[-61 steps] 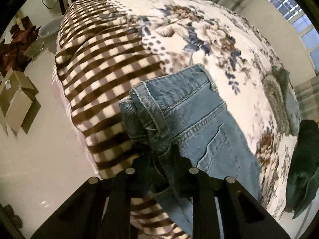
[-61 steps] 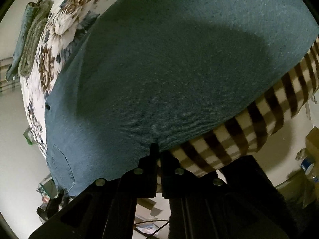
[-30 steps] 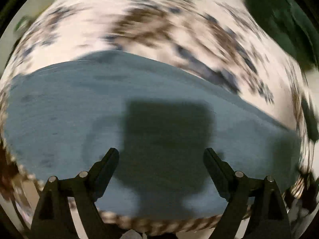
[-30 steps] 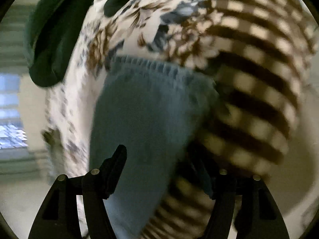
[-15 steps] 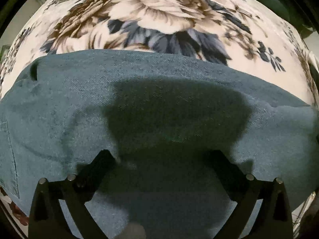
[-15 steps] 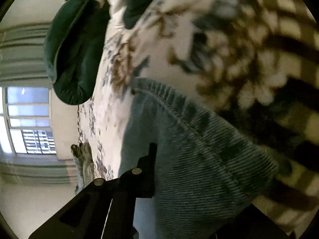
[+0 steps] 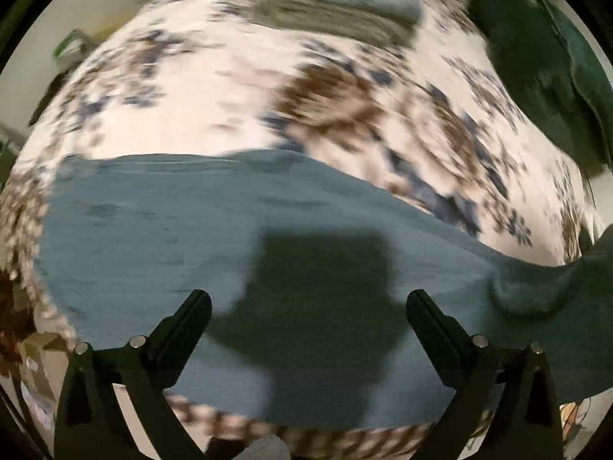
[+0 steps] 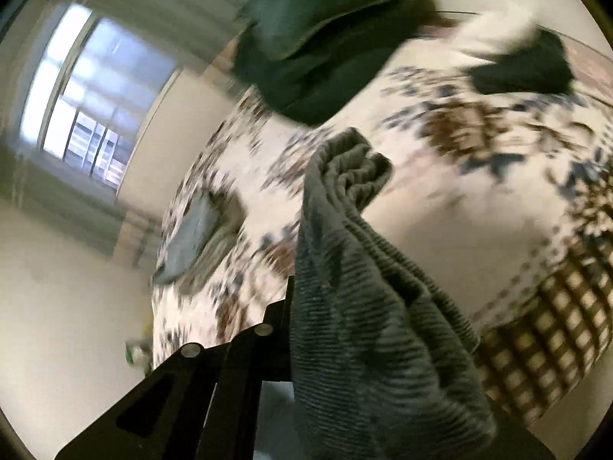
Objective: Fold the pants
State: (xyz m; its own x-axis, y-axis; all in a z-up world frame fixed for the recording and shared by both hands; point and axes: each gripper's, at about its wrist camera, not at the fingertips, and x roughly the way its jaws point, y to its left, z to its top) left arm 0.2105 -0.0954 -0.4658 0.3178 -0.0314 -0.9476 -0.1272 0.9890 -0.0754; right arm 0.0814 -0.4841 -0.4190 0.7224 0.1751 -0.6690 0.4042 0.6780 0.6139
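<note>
Blue denim pants [image 7: 214, 237] lie flat across the near edge of the bed in the left wrist view. My left gripper [image 7: 306, 306] hangs just above them, open and empty, and its shadow falls on the denim. At the right the denim rises off the bed [image 7: 567, 283]. My right gripper [image 8: 302, 299] is shut on a bunched end of the pants [image 8: 367, 306] and holds it up above the bed; the cloth hides the right finger.
The bed has a floral blanket [image 7: 237, 88] with a brown checked border [image 8: 555, 326]. Folded grey and blue clothes [image 7: 337, 4] lie at its far side, also seen from the right wrist [image 8: 195, 237]. Dark green garments [image 7: 536, 61] lie at the right. A window [image 8: 88, 88] is beyond.
My left gripper let go of the waistband and now hovers open over the flat denim. My right gripper closed on the pants' end and lifted it off the bed.
</note>
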